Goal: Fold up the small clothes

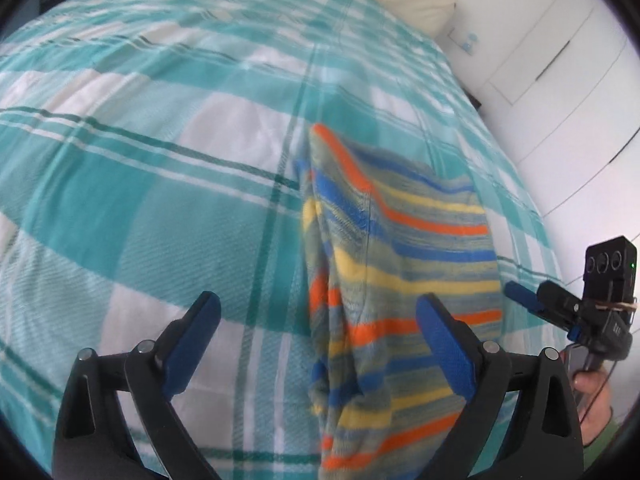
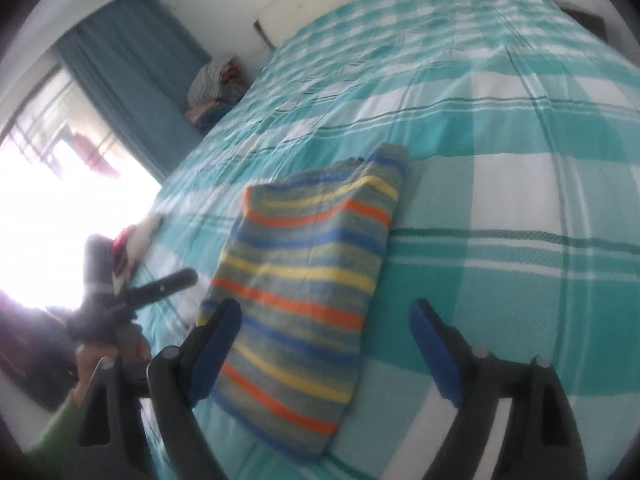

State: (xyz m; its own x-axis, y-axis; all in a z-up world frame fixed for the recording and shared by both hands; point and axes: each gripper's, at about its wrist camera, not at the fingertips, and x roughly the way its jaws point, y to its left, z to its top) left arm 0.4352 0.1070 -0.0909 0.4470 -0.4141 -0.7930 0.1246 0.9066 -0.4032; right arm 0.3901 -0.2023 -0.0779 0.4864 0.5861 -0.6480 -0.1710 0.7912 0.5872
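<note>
1. The bed [image 2: 500, 152] fills both views, covered by a teal and white checked blanket, and it is my work surface. It looks soft, so I judge that I should press lightly and slide along it, not dig in.

2. The striped sweater [image 2: 304, 280] lies flat near my edge of the bed, already folded into a narrow rectangle, with a bulkier doubled edge along one long side in the left view [image 1: 400, 280]. The next fold, I reckon, is end over end, near hem up toward the collar.

3. My right gripper [image 2: 326, 340] hovers above the near end of the sweater, fingers spread wide and holding nothing. Its left finger is over the sweater's edge, its right finger over bare blanket. I would shift it onto the near corner before closing.

4. My left gripper [image 1: 320, 328] is equally wide open and empty, with one finger over the sweater and the other over the blanket. It should take the opposite near corner, so both corners lift level.

5. Both views are blurred, so I cannot see how many layers lie at the hem. I want to pinch all of them, or the fold will splay.

6. A small heap of clothes [image 2: 216, 92] sits beside the far corner, well apart.
</note>
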